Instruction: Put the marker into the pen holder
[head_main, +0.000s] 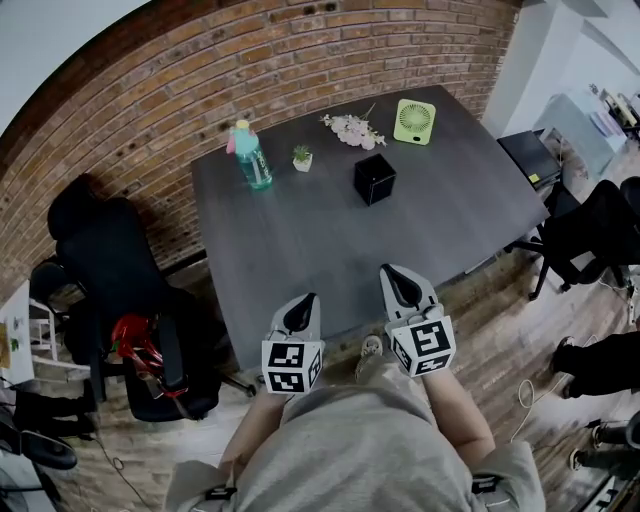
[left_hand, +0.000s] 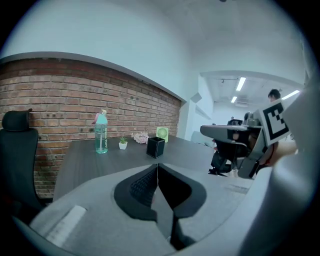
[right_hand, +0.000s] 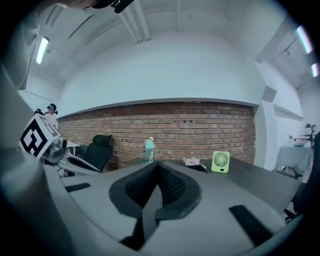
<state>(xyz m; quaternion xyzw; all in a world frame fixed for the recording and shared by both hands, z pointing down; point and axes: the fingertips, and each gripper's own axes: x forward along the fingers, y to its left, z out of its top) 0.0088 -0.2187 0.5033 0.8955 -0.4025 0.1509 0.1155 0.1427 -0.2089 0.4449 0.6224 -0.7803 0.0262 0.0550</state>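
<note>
Your left gripper and right gripper sit low in frame, fingers closed on nothing. The thin dark marker seems to lie beside the pink flower sprig, upper centre. It is probably light, stiff and slick, so pinch mid-barrel.

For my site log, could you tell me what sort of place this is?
Most likely an office or meeting room: a large dark grey table, a black office chair beside it, and a red brick wall behind.
</note>
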